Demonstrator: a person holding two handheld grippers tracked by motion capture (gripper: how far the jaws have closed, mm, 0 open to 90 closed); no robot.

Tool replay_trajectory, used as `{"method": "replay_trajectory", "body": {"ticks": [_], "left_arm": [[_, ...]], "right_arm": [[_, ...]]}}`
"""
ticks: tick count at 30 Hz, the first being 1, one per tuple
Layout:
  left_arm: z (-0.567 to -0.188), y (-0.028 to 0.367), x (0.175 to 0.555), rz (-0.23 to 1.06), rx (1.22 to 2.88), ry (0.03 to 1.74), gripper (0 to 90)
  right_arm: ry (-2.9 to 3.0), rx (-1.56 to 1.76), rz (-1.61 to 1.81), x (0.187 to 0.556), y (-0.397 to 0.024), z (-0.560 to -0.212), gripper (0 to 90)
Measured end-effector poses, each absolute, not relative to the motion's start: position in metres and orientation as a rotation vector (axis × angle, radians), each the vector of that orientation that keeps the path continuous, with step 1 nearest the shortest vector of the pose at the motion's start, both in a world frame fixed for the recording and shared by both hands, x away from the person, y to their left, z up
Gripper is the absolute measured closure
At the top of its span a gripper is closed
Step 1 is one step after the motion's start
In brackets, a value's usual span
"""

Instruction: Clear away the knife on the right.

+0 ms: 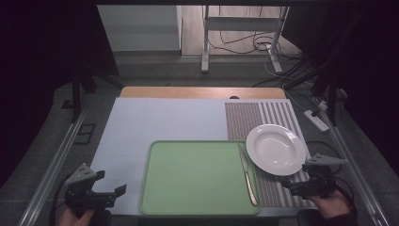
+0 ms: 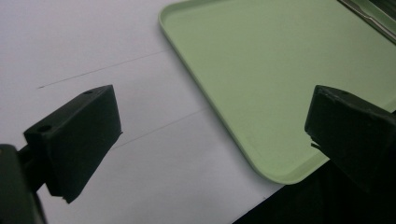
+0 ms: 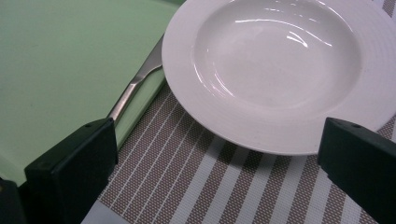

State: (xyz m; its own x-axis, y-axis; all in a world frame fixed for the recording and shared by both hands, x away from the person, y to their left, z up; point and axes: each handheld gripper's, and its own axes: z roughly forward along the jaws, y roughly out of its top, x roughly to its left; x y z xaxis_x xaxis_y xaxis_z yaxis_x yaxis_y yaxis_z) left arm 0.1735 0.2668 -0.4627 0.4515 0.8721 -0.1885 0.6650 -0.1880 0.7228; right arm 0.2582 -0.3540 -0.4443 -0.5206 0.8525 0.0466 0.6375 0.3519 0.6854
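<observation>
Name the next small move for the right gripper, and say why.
Probably ease the right gripper forward to the near rim of the white plate. Its jaws stand open and empty just short of the plate, which sits on the striped placemat with its edge over the knife on the green tray.

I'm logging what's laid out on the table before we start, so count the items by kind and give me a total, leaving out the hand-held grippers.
Green tray: 1
White plate: 1
Knife, lying along the tray's right edge: 1
Striped placemat: 1
Total: 4
</observation>
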Motion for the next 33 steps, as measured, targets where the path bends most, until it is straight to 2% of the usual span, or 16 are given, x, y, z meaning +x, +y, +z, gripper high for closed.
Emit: {"method": "replay_trajectory", "body": {"ticks": [33], "left_arm": [[-0.463, 0.267, 0.174, 0.339, 1.927, 1.294, 3.3]], "right_arm": [[2.238, 1.369, 0.902, 0.242, -0.373, -0.443, 0.0]]}}
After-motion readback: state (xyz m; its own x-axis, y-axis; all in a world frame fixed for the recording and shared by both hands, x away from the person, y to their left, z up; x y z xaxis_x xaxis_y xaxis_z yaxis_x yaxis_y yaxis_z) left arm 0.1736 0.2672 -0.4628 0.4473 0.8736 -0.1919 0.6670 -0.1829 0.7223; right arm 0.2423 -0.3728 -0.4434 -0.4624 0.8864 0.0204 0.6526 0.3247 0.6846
